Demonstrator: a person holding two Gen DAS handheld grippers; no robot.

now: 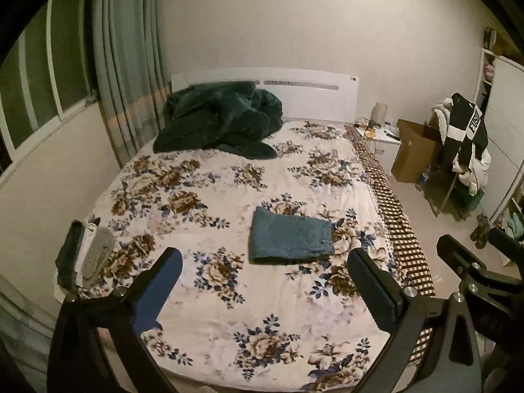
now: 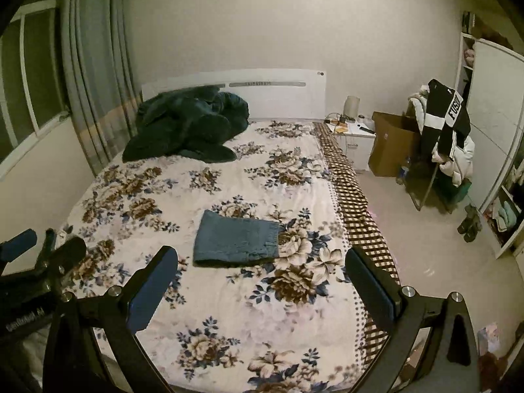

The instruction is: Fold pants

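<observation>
Holding both grippers, left (image 1: pixel 263 290) and right (image 2: pixel 260 286), wide open and empty, we are logging folded blue denim pants (image 1: pixel 290 237) mid-bed on floral bedspread (image 1: pixel 203 298): soft, weighty; best gripped at folded edges.

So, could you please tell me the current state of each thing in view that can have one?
Blue denim pants: folded into a flat rectangle on the floral bedspread.
Dark green quilt: crumpled by the headboard.
Left gripper: open, empty.
Right gripper: open, empty.
Brown cardboard box: open.
</observation>
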